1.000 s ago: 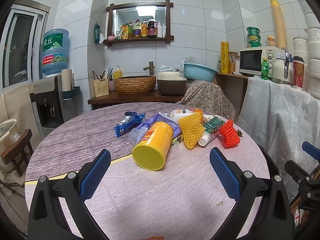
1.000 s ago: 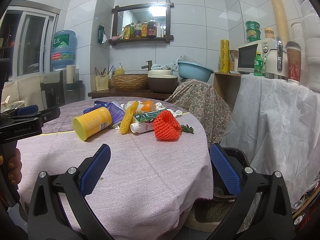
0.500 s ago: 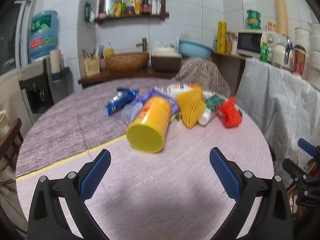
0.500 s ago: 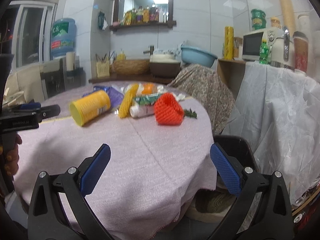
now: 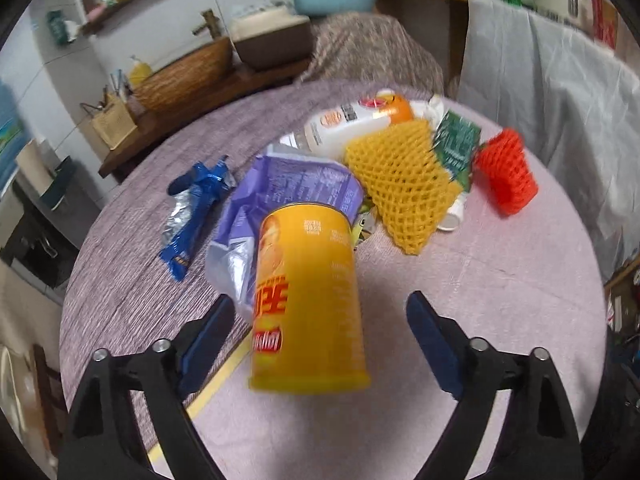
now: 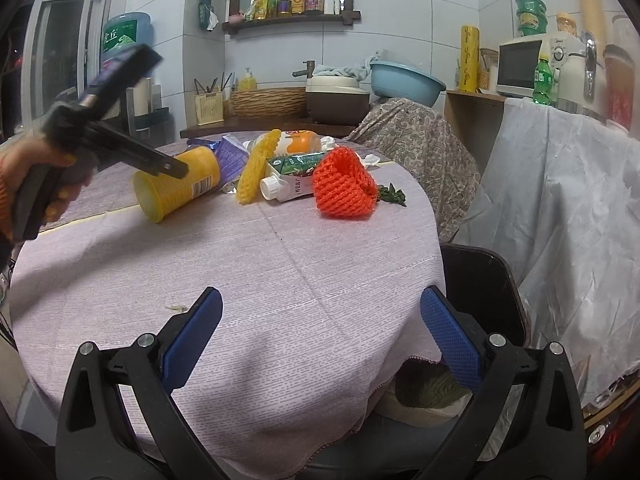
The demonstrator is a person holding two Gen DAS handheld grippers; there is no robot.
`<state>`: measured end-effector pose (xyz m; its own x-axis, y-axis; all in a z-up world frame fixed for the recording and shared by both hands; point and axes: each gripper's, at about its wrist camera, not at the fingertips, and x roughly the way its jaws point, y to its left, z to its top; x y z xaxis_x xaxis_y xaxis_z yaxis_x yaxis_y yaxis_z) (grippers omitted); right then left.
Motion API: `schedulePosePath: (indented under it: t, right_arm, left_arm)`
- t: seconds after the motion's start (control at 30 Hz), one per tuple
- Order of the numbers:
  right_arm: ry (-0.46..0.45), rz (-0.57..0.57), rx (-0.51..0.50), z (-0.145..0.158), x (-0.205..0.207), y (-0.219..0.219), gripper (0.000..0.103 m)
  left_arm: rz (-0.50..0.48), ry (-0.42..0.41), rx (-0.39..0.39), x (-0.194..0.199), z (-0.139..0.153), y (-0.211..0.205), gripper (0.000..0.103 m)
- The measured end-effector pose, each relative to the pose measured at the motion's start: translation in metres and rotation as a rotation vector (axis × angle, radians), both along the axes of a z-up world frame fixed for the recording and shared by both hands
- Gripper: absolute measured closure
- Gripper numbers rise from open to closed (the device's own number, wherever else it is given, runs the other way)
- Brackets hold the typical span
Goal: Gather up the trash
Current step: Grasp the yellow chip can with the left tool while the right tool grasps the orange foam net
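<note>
Here the yellow can [image 5: 308,300] lies between the left gripper's [image 5: 320,320] spread jaws.

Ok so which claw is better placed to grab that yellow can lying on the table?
Left. The left claw is open with the yellow can already between its fingers. The right claw is open too, but hangs near the table edge, well short of the trash pile.
</note>
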<state>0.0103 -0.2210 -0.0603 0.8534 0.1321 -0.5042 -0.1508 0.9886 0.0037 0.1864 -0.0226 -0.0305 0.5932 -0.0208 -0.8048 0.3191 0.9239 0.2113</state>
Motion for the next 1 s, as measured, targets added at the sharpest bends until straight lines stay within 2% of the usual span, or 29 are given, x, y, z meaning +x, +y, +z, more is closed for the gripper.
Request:
schedulePosePath:
  t: [0.07, 0.17, 0.23, 0.33, 0.43, 0.6, 0.63, 0.7, 0.93, 1.0]
  right_arm:
    - [0.0, -0.001, -0.001, 0.001, 0.001, -0.001, 0.005]
    - [0.004, -0.002, 0.0, 0.0, 0.004, -0.001, 0.005]
    - [0.009, -0.002, -0.001, 0.0, 0.008, 0.0, 0.005]
    - [0.012, 0.0, -0.001, 0.002, 0.019, -0.002, 0.005]
    - [0.025, 0.0, -0.004, 0.006, 0.042, -0.005, 0.005]
    - [0.09, 0.04, -0.015, 0.011, 0.102, -0.014, 0.006]
    - [0.105, 0.054, -0.013, 0.011, 0.114, -0.014, 0.008]
    - [0.143, 0.091, -0.024, 0.011, 0.14, -0.011, 0.025]
    - [0.142, 0.137, -0.133, 0.006, 0.184, 0.009, 0.048]
    - [0.141, 0.14, -0.164, 0.003, 0.189, 0.013, 0.062]
  left_arm:
    - [-0.011, 0.061, 0.035, 0.013, -0.01, -0.005, 0.026]
    - [-0.013, 0.09, 0.098, 0.022, -0.016, -0.007, 0.032]
    - [-0.017, 0.111, 0.114, 0.027, -0.019, -0.007, 0.036]
    - [-0.028, 0.155, 0.14, 0.037, -0.024, -0.007, 0.036]
    - [-0.03, 0.176, 0.129, 0.045, -0.026, -0.003, 0.037]
    - [-0.031, 0.16, 0.086, 0.042, -0.022, 0.002, 0.037]
    - [-0.031, 0.153, 0.081, 0.039, -0.021, 0.002, 0.037]
    - [-0.03, 0.146, 0.064, 0.038, -0.021, 0.003, 0.037]
    - [-0.002, 0.117, -0.062, 0.025, -0.017, 0.021, 0.038]
    - [0.01, 0.095, -0.102, 0.02, -0.016, 0.027, 0.038]
